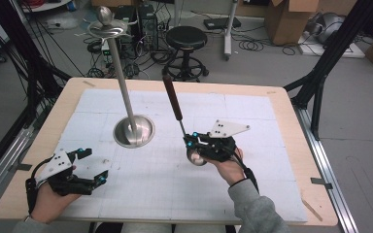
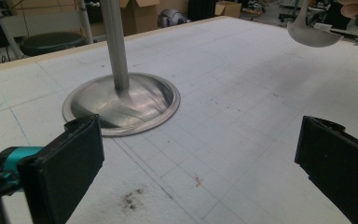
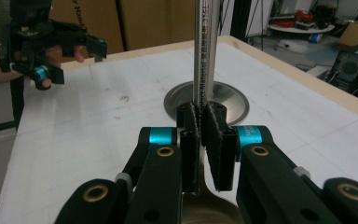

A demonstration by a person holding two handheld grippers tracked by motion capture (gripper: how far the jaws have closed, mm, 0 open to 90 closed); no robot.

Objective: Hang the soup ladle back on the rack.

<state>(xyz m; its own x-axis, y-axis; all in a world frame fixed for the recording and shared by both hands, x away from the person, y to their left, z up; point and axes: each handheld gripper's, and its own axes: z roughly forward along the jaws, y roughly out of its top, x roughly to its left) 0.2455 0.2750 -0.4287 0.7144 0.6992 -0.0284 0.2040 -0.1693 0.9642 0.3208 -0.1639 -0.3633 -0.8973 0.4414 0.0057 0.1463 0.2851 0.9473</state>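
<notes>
- The right gripper [image 1: 194, 145] is closed on a ladle [image 1: 175, 109], with its 2 jaws pressed on the thin metal shaft just above the bowl [image 1: 196, 158].
- The ladle is in the air over the middle of the mat [image 1: 252, 179], to the right of the stand [image 1: 133, 130]. Its bowl is low and near the hand, and its brown handle [image 1: 171, 97] points up and away.
- I judge the ladle to be stiff and not heavy. The polished steel is probably slippery, so a grip on the narrow shaft can let it turn between the pads.
- The brown handle looks thicker and less smooth, so it may be a safer place to hold. It also has a small end for hanging, I think.
- The left gripper [image 1: 93, 167] is open with nothing between the jaws. It rests low at the front left of the mat.
- The stand is a round steel base with 1 tall pole [image 1: 121, 73] and a hook part [image 1: 106, 26] at the top. It seems heavy enough to stay upright.
- The mat is white with a faint grid and some small dark marks [image 2: 131, 199]. It lies on a wooden table [image 1: 296, 126].
- Behind the table I see a stool [image 1: 186, 39], boxes [image 1: 291, 19] and many cables [image 1: 257, 44] on the grey floor.
</notes>
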